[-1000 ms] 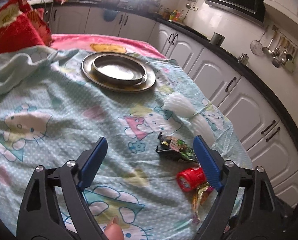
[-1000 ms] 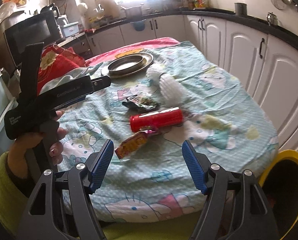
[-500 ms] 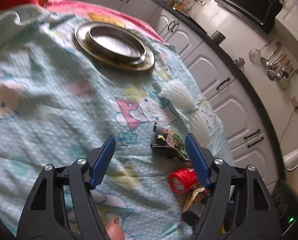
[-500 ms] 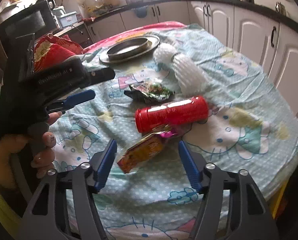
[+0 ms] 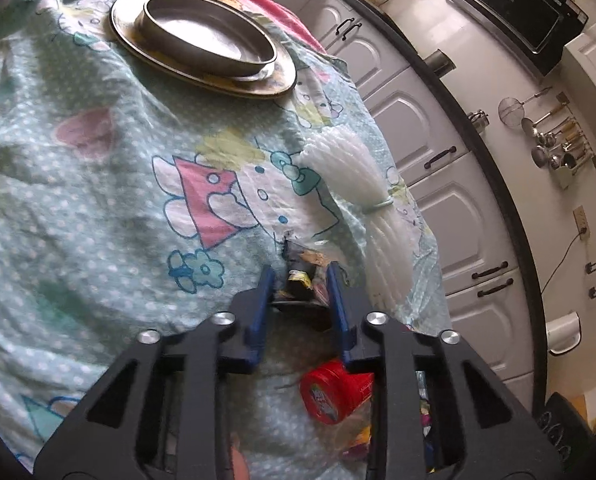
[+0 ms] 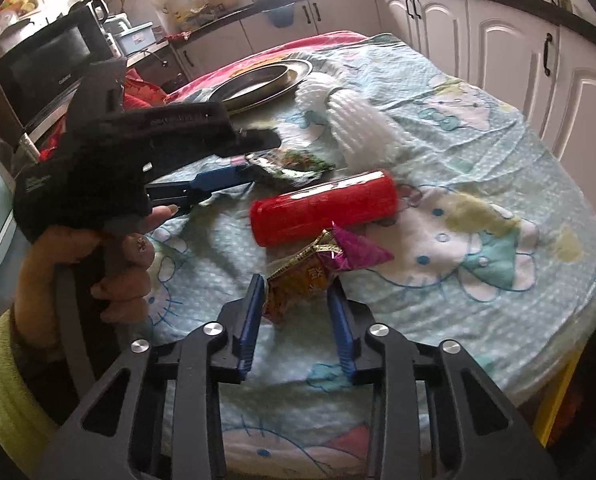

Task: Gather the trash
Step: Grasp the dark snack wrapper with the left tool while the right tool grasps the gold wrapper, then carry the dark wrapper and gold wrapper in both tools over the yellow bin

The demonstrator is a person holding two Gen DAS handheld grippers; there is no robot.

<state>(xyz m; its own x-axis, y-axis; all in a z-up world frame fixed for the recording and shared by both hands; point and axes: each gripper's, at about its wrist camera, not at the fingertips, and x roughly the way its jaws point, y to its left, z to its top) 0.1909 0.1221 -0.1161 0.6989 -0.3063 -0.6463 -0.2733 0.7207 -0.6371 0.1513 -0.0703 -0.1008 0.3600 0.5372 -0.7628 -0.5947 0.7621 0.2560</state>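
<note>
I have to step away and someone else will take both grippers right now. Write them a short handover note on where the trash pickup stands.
Left gripper: fingers closing around the dark wrapper on the tablecloth; a firm grip is not clear yet.
Right gripper: fingers closing around the orange wrapper, which touches a purple wrapper.
Red can lies on its side between the two wrappers, untouched.
Done: nothing lifted off the table yet.
Left: finish both grips, carry the wrappers away, then take the can and purple wrapper. The white bundle and metal plates are probably not trash.
</note>
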